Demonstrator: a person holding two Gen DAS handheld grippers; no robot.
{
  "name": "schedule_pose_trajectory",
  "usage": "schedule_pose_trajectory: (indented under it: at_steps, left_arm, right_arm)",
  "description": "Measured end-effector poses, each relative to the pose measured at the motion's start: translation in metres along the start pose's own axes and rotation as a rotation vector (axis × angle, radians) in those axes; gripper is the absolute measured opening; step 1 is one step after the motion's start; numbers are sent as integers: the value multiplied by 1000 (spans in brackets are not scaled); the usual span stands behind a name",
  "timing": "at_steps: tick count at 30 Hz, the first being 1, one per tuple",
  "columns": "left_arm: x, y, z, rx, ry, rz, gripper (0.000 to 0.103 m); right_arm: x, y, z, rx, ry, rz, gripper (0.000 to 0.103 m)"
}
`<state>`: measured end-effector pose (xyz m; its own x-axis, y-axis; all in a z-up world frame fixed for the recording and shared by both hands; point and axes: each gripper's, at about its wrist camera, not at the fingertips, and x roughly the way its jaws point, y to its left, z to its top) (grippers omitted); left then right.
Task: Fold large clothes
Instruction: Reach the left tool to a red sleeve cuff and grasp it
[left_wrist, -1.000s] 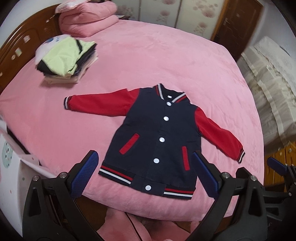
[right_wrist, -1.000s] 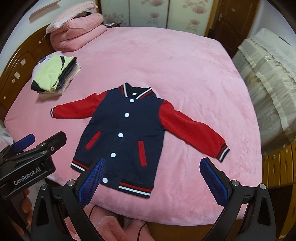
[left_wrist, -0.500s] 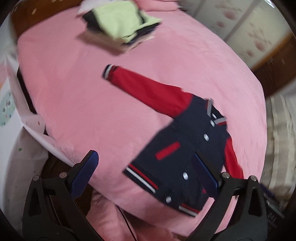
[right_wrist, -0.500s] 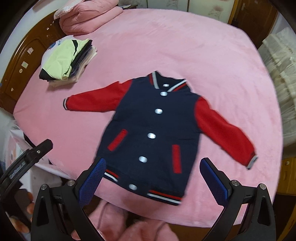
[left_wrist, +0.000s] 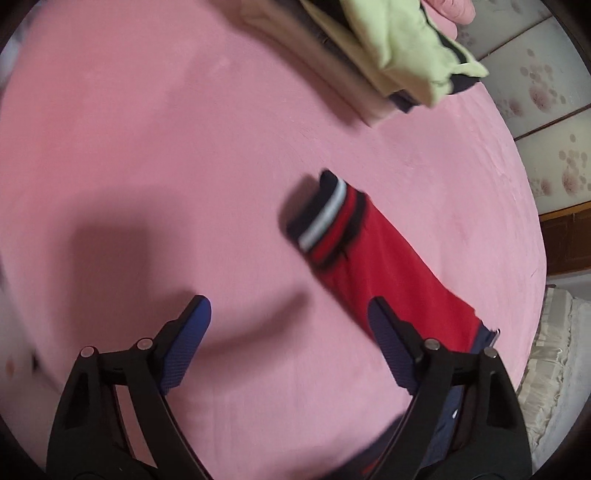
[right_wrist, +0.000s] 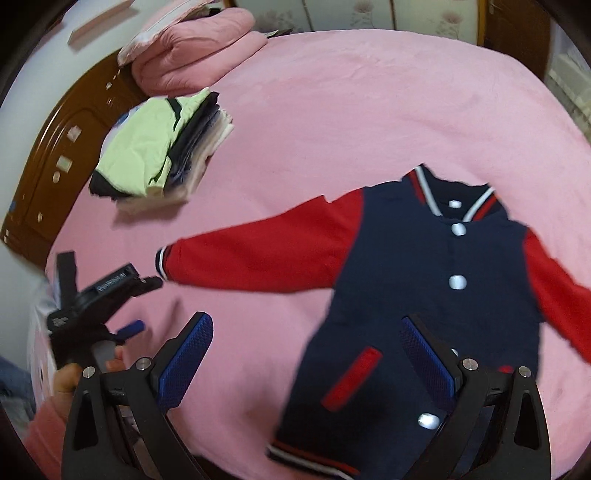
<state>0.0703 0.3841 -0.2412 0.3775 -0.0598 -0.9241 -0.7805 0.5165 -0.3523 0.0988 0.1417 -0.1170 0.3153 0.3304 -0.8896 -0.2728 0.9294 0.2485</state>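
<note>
A navy jacket (right_wrist: 443, 273) with red sleeves and white buttons lies flat, front up, on the pink bed (right_wrist: 369, 110). Its left sleeve (left_wrist: 388, 273) stretches out, ending in a striped cuff (left_wrist: 325, 218). My left gripper (left_wrist: 291, 325) hovers low just short of that cuff. Its jaws are closing with only bedcover between them, and its right finger overlaps the sleeve's edge. In the right wrist view the left gripper (right_wrist: 149, 304) sits beside the cuff (right_wrist: 162, 262), held by a hand (right_wrist: 70, 376). My right gripper (right_wrist: 308, 350) stands open above the jacket's lower left side.
A stack of folded clothes (right_wrist: 159, 147) topped by a pale green piece lies beyond the sleeve; it shows as the stack (left_wrist: 388, 55) in the left wrist view too. A folded pink quilt (right_wrist: 195, 55) rests by the wooden headboard (right_wrist: 44, 166).
Both grippers have dropped closer to the bed. The left one swung left and rolled, from over the jacket's hem to the sleeve cuff. The right one now looks down on the jacket body.
</note>
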Motion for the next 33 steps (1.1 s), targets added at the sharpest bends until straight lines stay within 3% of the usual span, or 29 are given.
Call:
schedule_pose_trajectory:
  at_steps: [3, 7, 10, 12, 14, 17, 19, 23, 27, 33]
  left_arm:
    - [25, 9, 17, 31, 9, -33, 85]
    - [30, 9, 24, 99, -53, -125, 84]
    - [36, 7, 30, 142, -63, -168, 69]
    - [42, 2, 34, 161, -46, -157, 50]
    - [44, -1, 38, 181, -39, -130, 48]
    - [36, -11, 33, 186, -50, -137, 36]
    - [23, -19, 24, 217, -62, -183, 30]
    - [-16, -48, -1, 320, -172, -229, 26]
    - [-56, -117, -46, 478, -260, -288, 26]
    - [-62, -228, -131, 658, -252, -367, 26]
  right_arm:
    - [26, 5, 0, 55, -6, 8, 102]
    - [59, 13, -1, 67, 17, -37, 102]
    - [74, 18, -5, 60, 28, -61, 102]
    - [80, 18, -10, 63, 30, -66, 102]
    - [84, 15, -16, 78, 37, -69, 102]
    - [84, 7, -24, 120, 46, -58, 102]
    - [82, 0, -28, 151, 45, -47, 102]
    - [69, -29, -35, 219, 33, -16, 102]
    - [43, -70, -45, 244, 8, -20, 102]
    - [7, -143, -52, 268, -37, -53, 102]
